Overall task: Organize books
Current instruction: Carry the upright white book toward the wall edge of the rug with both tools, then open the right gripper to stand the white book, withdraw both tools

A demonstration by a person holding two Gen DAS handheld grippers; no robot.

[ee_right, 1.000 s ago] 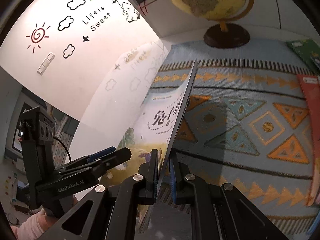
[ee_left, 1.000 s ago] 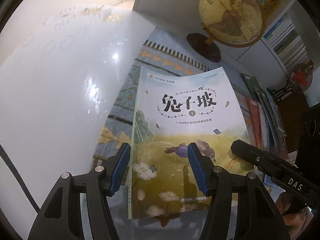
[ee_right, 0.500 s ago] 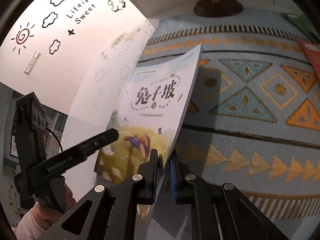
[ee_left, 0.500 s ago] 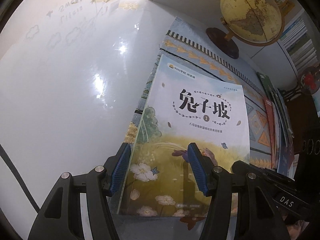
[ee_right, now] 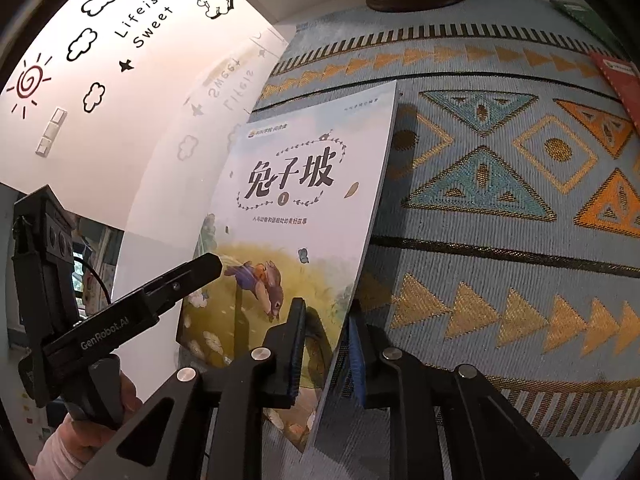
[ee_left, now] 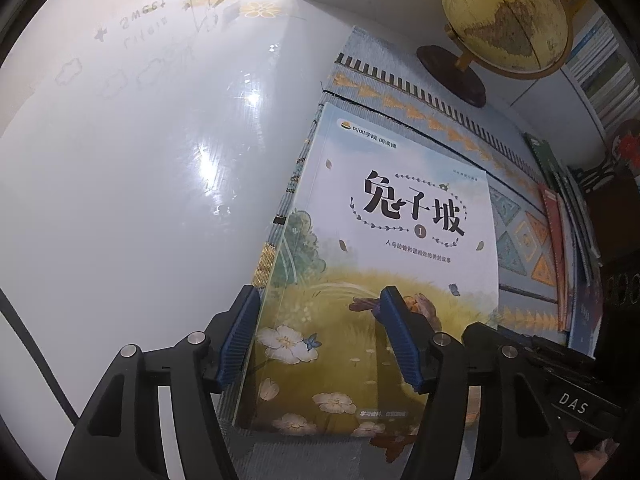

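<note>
My right gripper (ee_right: 324, 344) has just been opening, the book (ee_right: 304, 200) edge between its jaws, seemingly unpinched. My left gripper (ee_left: 320, 336) has been opening too, pads straddling the glossy cover's left edge at lower centre, apparently to square it on the woven patterned mat (ee_right: 500, 240).

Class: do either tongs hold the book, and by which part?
Nothing is gripped. The right tongs have just been opening around the book at its right edge; left tongs, also opening, straddle its spine side.
</note>
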